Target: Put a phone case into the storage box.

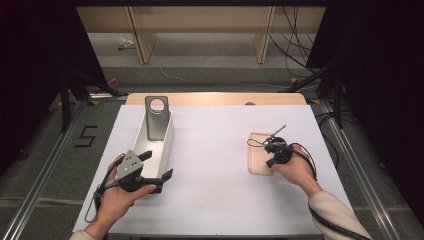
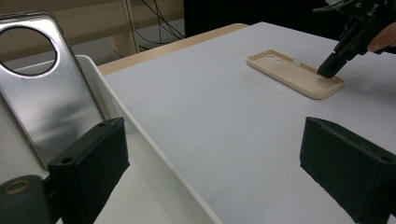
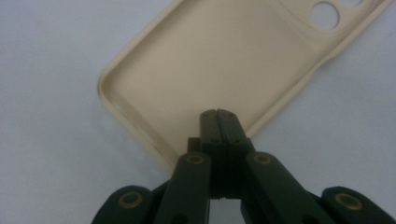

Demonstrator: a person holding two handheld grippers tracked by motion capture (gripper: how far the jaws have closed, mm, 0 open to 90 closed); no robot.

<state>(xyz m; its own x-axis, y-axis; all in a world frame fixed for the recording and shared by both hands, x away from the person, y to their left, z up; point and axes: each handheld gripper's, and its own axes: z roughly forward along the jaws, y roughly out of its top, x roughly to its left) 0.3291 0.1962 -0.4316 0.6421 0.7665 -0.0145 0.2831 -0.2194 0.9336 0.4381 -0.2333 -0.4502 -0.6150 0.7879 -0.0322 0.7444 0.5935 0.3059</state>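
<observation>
With a silver phone case [image 1: 156, 120] already standing in the white bin [image 1: 167, 141], the beige phone case [image 1: 261, 154] lies on the table, unlifted, under the right gripper's [image 3: 217, 113] closed jaws, while the left gripper [image 1: 157, 165] hovers spread at the bin.

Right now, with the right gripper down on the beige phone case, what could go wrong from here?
The right gripper is shut, tips at the rim of the beige phone case. Pressing there may tip or skid the case across the table rather than grasp it. The left gripper stands open astride the white tray's wall; a nudge could topple the silver phone case leaning inside.
</observation>
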